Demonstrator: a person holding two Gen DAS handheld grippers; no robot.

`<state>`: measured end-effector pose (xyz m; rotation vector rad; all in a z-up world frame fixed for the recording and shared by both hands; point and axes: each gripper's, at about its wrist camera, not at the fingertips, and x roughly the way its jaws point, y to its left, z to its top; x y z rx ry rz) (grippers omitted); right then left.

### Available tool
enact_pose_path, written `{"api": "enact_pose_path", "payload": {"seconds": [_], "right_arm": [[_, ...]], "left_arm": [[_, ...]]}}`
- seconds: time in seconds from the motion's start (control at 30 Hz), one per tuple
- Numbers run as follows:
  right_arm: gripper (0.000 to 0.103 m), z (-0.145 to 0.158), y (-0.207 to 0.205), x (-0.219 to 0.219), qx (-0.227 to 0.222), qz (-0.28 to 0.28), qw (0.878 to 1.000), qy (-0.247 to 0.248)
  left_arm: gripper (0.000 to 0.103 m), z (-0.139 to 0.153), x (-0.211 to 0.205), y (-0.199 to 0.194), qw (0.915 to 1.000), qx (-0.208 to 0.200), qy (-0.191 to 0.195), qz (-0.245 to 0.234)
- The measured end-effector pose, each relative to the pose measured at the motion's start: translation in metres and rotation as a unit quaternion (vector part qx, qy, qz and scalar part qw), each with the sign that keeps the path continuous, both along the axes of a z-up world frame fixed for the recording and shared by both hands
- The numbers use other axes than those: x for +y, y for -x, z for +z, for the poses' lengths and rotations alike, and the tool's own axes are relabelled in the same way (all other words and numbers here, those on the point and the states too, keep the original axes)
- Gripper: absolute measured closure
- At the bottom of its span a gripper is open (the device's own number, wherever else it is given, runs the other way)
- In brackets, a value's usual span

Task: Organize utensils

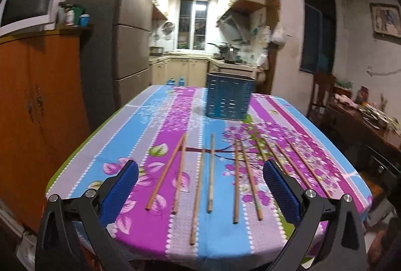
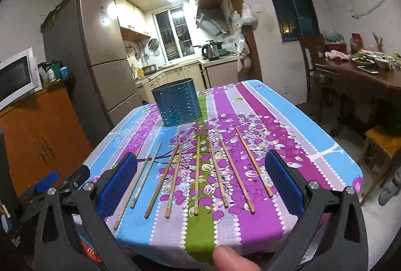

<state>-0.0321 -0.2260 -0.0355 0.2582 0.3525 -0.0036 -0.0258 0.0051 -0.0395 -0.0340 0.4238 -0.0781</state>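
Several wooden chopsticks (image 1: 210, 173) (image 2: 196, 178) lie side by side on the flowered tablecloth (image 1: 155, 115) (image 2: 288, 120), pointing away from me. A blue perforated utensil holder (image 1: 229, 99) (image 2: 176, 101) stands upright beyond them, towards the table's far end. My left gripper (image 1: 200, 185) hangs open above the near edge, its blue pads (image 1: 120, 190) wide apart and holding nothing. My right gripper (image 2: 200, 183) is open too, held over the near ends of the chopsticks, with nothing between its pads (image 2: 285, 183).
An orange cabinet (image 1: 37, 108) with a microwave (image 1: 27, 5) stands left of the table, a fridge (image 1: 125, 45) behind it. A dark wooden table (image 2: 363, 80) with dishes and a chair (image 2: 310, 65) stand at the right. A fingertip (image 2: 230, 259) shows at the bottom edge.
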Motion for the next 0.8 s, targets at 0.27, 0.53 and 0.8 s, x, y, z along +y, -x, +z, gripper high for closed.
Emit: {"api": "enact_pose_path", "payload": {"seconds": [0.27,0.53,0.8], "right_arm": [[0.005,0.003,0.009,0.005,-0.005,0.006,1.000,0.014],[0.005,0.005,0.003,0.003,-0.009,-0.020,0.999,0.042],[0.005,0.021,-0.005,0.003,-0.025,-0.025,0.989,0.142]], "left_arm": [[0.004,0.000,-0.004,-0.002,0.9997,0.005,-0.012,0.020],[0.004,-0.001,-0.004,-0.013,0.9987,0.014,-0.033,0.037],[0.004,0.013,0.000,-0.027,0.9960,-0.019,-0.079,0.038]]}}
